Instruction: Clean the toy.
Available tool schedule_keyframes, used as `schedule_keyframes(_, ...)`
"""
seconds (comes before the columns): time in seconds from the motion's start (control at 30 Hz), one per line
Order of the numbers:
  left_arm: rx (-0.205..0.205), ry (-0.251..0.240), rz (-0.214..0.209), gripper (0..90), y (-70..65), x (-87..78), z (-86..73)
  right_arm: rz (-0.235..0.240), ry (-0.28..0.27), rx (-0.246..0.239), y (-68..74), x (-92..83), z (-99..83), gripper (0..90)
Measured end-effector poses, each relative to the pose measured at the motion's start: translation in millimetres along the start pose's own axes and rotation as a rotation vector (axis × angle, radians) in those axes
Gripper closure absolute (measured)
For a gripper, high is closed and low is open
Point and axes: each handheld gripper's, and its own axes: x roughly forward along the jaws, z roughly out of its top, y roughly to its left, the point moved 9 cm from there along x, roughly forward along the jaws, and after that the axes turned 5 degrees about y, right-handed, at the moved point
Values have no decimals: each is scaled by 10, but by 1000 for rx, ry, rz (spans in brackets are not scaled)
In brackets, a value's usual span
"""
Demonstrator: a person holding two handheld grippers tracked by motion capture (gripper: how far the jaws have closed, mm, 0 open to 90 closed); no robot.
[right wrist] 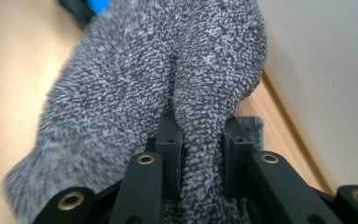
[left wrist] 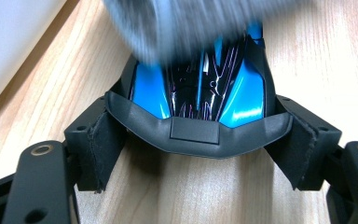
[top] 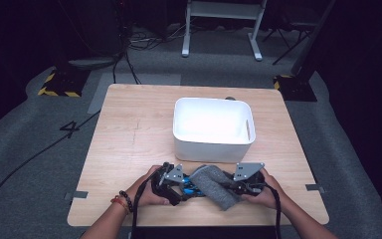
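— What have your fingers got?

— My right gripper pinches a fold of the grey fuzzy sock; its fingers press together on the cloth. My left gripper clamps the black rear edge of a blue-and-black toy car, one pad on each side.

— Where is all that?

— Low over the near edge of the worktop, just in front of the white bin. The sock drapes over the car's far end.

— How would you do this well?

— I judge I'm working the sock along the car. I'd hold the car steady with the left and pull only with the right, keeping the fold deep between the pads so it doesn't slip.

— Do the views differ?

— The left gripper view shows the car's glossy striped paint; the high view shows both hands meeting and the bin empty.
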Motion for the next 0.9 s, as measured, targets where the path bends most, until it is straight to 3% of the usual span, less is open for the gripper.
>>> schedule_keyframes(0.1,-17,13,7,248,2,-11,-1,-40,25,29,-136,-14,-115,737)
schedule_keyframes(0.13,-27,7,5,247,2,-10,1,-33,13,31,-152,-29,-118,739)
schedule_keyframes(0.27,-55,-7,-11,244,15,-32,-20,23,-83,21,-51,-134,41,736)
schedule_keyframes(0.43,-97,-12,1,205,27,-76,-62,13,-25,-47,102,-21,72,711)
schedule_keyframes(0.57,-111,-66,12,210,28,-190,-33,16,-14,-30,65,22,34,702)
schedule_keyframes(0.67,-142,-113,2,154,70,-260,2,20,-13,-17,42,29,17,685)
schedule_keyframes(0.73,-162,-145,-26,173,65,-284,49,19,-11,-18,33,40,15,668)
schedule_keyframes(0.77,-174,-171,-25,223,76,-315,82,17,-10,-14,29,43,18,659)
schedule_keyframes(0.83,-205,-197,-11,243,130,-360,120,17,-7,-17,22,45,13,652)
schedule_keyframes(0.9,-215,-162,58,266,215,-335,99,18,-11,-11,25,46,10,646)
